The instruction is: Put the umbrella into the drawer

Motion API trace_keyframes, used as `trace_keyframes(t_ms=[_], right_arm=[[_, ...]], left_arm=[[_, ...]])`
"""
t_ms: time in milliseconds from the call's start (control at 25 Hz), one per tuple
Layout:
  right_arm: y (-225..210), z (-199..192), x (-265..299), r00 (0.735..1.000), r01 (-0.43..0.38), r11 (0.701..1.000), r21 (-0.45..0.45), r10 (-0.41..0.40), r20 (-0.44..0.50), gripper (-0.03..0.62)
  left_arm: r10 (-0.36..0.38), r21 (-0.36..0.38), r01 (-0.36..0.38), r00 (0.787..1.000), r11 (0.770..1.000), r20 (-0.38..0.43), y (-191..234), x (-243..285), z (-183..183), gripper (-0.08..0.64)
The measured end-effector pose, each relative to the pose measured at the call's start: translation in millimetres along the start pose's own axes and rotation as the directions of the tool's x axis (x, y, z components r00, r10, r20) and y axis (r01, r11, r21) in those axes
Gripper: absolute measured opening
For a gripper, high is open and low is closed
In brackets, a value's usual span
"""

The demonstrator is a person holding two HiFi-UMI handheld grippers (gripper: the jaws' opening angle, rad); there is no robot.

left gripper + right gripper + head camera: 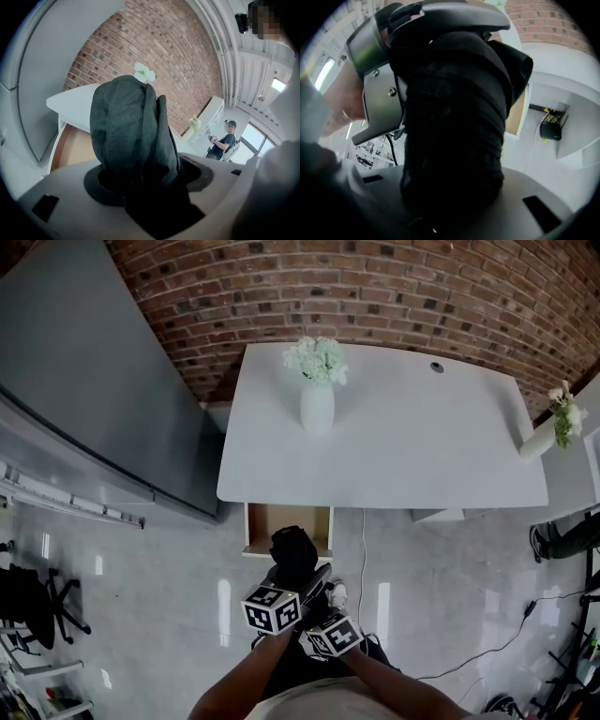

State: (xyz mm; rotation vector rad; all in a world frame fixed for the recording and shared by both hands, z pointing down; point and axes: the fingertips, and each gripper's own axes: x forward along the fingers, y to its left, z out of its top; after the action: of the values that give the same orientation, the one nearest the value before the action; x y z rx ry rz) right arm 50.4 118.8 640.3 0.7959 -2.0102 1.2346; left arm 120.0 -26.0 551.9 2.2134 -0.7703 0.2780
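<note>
Together, the left gripper [140,201] and the right gripper [454,206] carry the folded black umbrella [293,555], each pair of jaws clamped on its fabric. It hangs over the front of the open drawer [262,520] under the white worktop [422,446].

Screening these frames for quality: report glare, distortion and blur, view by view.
Head view: bright streaks glare on the glossy floor; the brick wall bows from lens distortion. Left gripper view: fisheye, dark corners, the umbrella fairly sharp. Right gripper view: umbrella nearly black, detail lost.
</note>
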Motion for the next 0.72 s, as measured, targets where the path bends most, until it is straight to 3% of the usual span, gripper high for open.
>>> trace_keyframes(t_ms=[160,360,480,720], right_arm=[[-1.6,-1.7,14.4,1.0,-0.02,0.999,0.044,0.021,-0.008,0.092],[-20.4,-10.6,30.5,0.997,-0.002,1.0,0.013,0.003,-0.072,0.092],[-18.3,-8.9,35.9,0.996,-0.033,0.998,0.051,0.037,-0.077,0.091],[-6.3,7.1,37.6,0.993,-0.105,0.983,0.149,0.111,-0.037,0.091]], left_arm=[[0.02,-0.004,-0.021,0.998,1.0,-0.058,16.7,6.7,-11.3,0.314],[0.024,-0.061,-0.032,0.991,0.998,-0.135,42.3,18.0,-31.1,0.318],[0.032,-0.075,-0.044,0.988,0.996,-0.152,52.6,20.8,-35.4,0.319],[0.055,0.001,-0.056,0.981,0.998,-0.187,58.4,30.8,-26.1,0.333]])
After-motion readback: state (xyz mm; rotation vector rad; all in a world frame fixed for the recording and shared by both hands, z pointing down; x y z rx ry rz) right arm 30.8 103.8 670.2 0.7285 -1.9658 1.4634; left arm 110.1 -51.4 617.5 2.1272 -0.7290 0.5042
